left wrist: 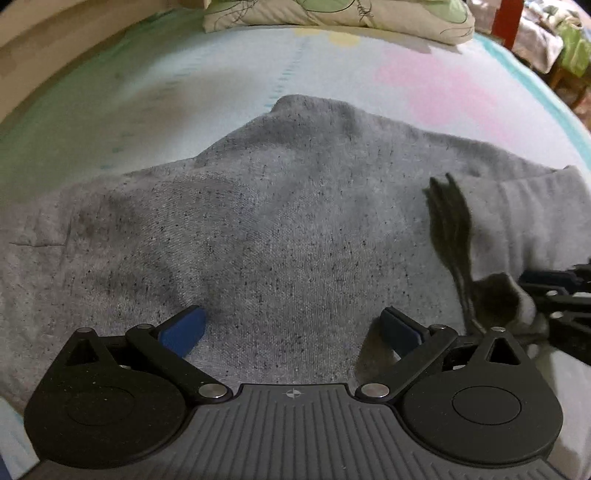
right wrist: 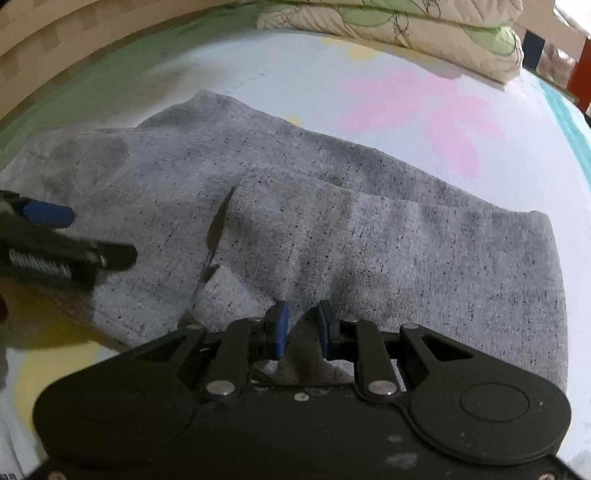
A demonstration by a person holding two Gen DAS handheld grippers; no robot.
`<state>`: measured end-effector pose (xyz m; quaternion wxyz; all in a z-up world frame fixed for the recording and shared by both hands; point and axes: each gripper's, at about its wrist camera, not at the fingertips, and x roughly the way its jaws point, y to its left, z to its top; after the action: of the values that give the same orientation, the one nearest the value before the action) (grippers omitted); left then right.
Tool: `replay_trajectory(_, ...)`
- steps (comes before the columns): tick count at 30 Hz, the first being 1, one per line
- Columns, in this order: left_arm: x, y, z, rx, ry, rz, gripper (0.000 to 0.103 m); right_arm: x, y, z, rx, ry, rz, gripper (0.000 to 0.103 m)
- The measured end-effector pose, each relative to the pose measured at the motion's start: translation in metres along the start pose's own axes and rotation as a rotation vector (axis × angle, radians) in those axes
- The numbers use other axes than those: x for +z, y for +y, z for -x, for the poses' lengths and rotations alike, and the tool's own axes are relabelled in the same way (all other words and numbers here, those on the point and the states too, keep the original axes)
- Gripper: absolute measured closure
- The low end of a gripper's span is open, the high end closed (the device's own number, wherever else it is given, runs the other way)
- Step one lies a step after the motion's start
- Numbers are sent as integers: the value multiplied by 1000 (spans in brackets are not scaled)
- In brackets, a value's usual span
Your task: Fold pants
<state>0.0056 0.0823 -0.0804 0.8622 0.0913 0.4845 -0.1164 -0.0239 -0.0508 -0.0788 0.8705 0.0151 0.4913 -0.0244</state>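
Note:
Grey speckled pants [left wrist: 280,229] lie spread across the bed, and their folded leg end [right wrist: 461,258] reaches right in the right wrist view. A dark drawstring [left wrist: 450,221] trails over the cloth near the waistband [right wrist: 218,229]. My left gripper [left wrist: 291,328] hovers just over the pants with its blue pads far apart and nothing between them; one of its fingers [right wrist: 48,214] enters the right wrist view from the left. My right gripper [right wrist: 303,326] has its pads close together with a raised pinch of grey cloth between them. It shows at the right edge [left wrist: 546,295] beside a tuft of fabric.
The pastel bedsheet [right wrist: 369,66] carries a pink flower print [right wrist: 424,110]. A folded quilt with a green pattern [left wrist: 332,14] lies at the far end [right wrist: 406,26]. A wooden side board [left wrist: 55,37] runs along the left. A red post [left wrist: 506,18] stands far right.

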Motion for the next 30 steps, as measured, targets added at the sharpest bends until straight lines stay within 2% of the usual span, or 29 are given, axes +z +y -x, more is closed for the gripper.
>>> replay_trajectory(4,1,3,1,4,-4,49,1,10,-3,-7,26,24,-31,83)
replay_trajectory(11,-6,0,5,36,-28,42,0,5,-10,-8,31,5,-86,83)
replay_trajectory(15,-8,1,9,26,-34,39,1,5,-10,-8,25,6,-97,83)
replay_trajectory(18,-10,9,23,44,-55,84,15,4,-9,-6,24,11,-77,83)
replay_trajectory(24,-24,59,66,180,-115,183,16,6,-5,-8,19,19,-51,83)
replay_trajectory(30,-43,128,90,223,-75,358,16,7,-4,-9,22,23,-49,83)
